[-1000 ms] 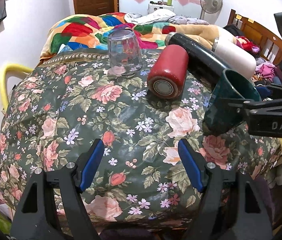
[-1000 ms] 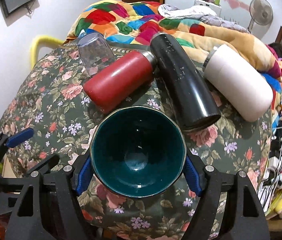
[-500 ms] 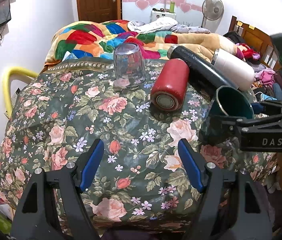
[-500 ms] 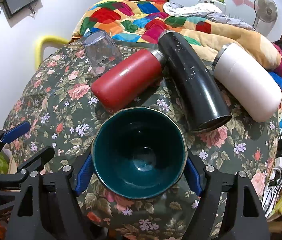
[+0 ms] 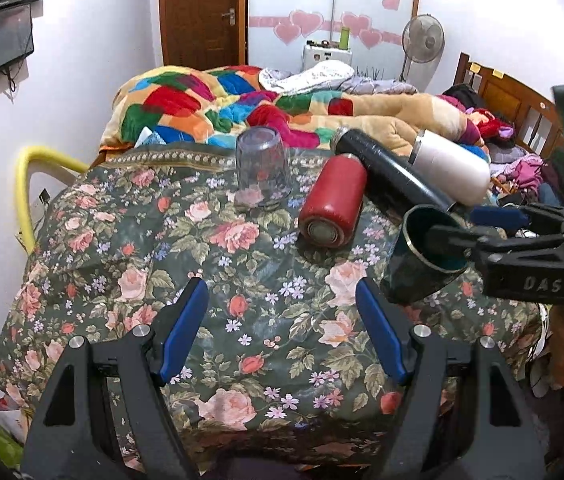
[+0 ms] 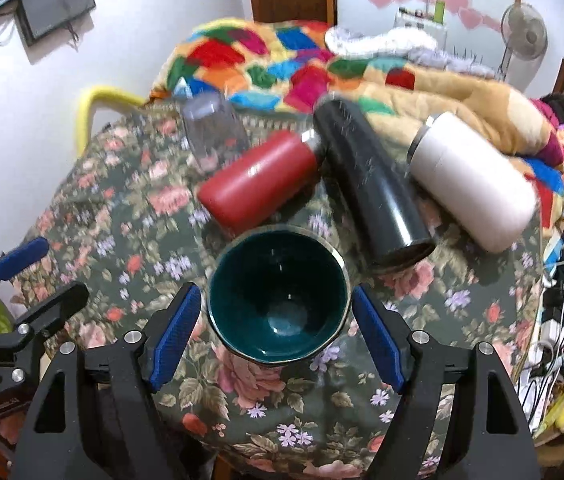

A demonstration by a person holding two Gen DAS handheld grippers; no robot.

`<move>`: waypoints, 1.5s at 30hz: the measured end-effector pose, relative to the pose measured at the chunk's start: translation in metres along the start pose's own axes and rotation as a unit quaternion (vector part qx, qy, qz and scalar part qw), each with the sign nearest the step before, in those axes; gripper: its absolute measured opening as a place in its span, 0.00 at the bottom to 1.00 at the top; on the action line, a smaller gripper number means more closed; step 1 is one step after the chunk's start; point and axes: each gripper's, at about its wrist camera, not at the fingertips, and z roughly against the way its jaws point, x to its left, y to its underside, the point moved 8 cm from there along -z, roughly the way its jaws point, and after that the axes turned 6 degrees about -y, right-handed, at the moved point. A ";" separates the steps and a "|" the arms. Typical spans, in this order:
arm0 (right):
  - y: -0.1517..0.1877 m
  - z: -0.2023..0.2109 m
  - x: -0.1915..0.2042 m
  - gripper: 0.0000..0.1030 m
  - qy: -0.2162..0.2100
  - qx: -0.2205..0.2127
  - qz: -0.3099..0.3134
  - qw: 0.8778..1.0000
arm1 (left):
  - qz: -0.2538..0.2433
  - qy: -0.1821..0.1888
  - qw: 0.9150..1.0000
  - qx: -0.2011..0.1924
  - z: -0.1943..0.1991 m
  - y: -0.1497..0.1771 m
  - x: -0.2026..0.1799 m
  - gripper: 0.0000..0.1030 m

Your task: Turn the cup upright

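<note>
Cup [image 6: 278, 304]: dark teal glaze inside, pale thin rim, near-black outside. Floral cloth [image 5: 210, 264]: dark green ground, pink and red roses, small lilac and white flowers, beige patterned border strip at far edge. Red flask [image 5: 333, 204]: matte red, grey metal base. Black flask [image 6: 369, 184]: glossy black, pale speckles. White flask [image 6: 473, 180]: off-white body, silver collar. Glass tumbler [image 5: 262, 168]: clear, faint grey tint. Quilt [image 5: 202, 108]: patchwork of red, orange, green, blue, magenta on tan. Left tongs [image 5: 282, 332] and right tongs [image 6: 278, 336]: black frames, blue pads. Door [image 5: 202, 12]: brown wood. Wardrobe [image 5: 333, 12]: white panels, pink hearts. Yellow rail [image 5: 30, 184] at left.
</note>
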 end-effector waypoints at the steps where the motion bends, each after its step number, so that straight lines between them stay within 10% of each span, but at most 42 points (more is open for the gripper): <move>1: -0.003 0.008 0.001 0.73 0.002 -0.011 0.003 1.000 | 0.002 0.003 1.000 -0.004 0.005 -0.003 -0.001 0.73; 11: -0.027 0.155 0.018 0.73 0.059 -0.201 0.045 0.977 | 0.005 0.024 0.991 -0.131 0.120 -0.056 -0.023 0.73; 20: -0.012 0.283 0.040 0.82 0.073 -0.350 0.032 0.933 | 0.010 0.016 0.961 -0.275 0.247 -0.075 -0.035 0.94; 28: 0.004 0.307 0.047 0.98 0.096 -0.391 0.020 0.915 | 0.019 -0.012 0.945 -0.326 0.303 -0.059 -0.034 1.00; 45: 0.028 0.313 0.056 1.00 0.102 -0.388 0.030 0.915 | 0.031 -0.011 0.945 -0.324 0.308 -0.046 -0.033 1.00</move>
